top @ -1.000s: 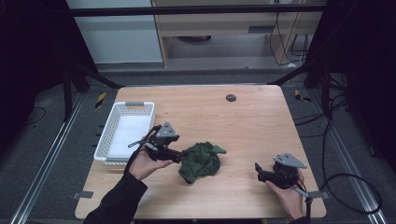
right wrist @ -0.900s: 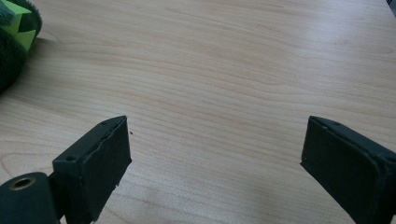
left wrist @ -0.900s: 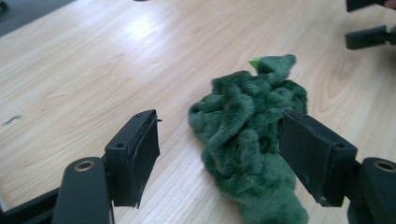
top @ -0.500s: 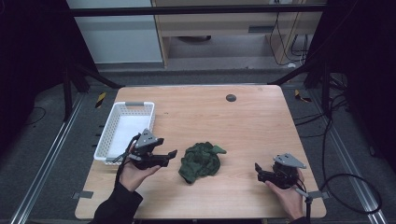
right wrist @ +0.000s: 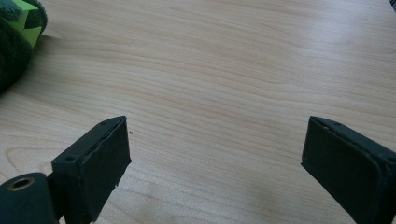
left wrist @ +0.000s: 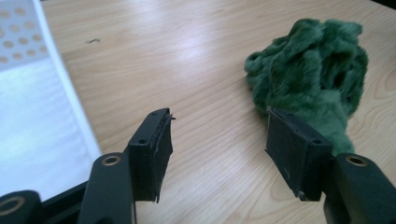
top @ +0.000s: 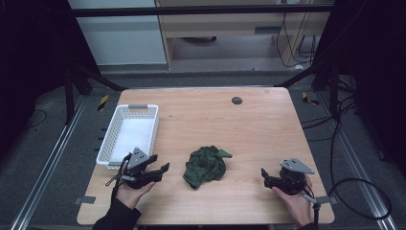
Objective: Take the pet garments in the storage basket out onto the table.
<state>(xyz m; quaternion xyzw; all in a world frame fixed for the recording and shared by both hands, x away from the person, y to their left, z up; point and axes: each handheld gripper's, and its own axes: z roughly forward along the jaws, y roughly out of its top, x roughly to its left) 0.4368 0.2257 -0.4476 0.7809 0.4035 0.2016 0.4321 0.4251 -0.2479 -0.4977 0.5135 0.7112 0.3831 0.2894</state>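
Two hand-held grippers rest low over a wooden table (top: pixel 268 124), a green plush toy between them.

The table is the largest thing, pale wood. Next, the white perforated basket (top: pixel 130 136) lies just behind and to the outer side of the left gripper (top: pixel 160 171); in the left gripper view its white wall runs beside the left-hand jaw. The green plush toy (top: pixel 206 165) lies crumpled on the wood, near the left gripper's tips and ahead of them toward its right-hand jaw, not touching them. The left gripper's jaws stand half apart, have just been closing, and have only bare wood between them. The right gripper (top: pixel 264 175) sits well apart from the toy, jaws spread wide over bare wood, holding nothing.
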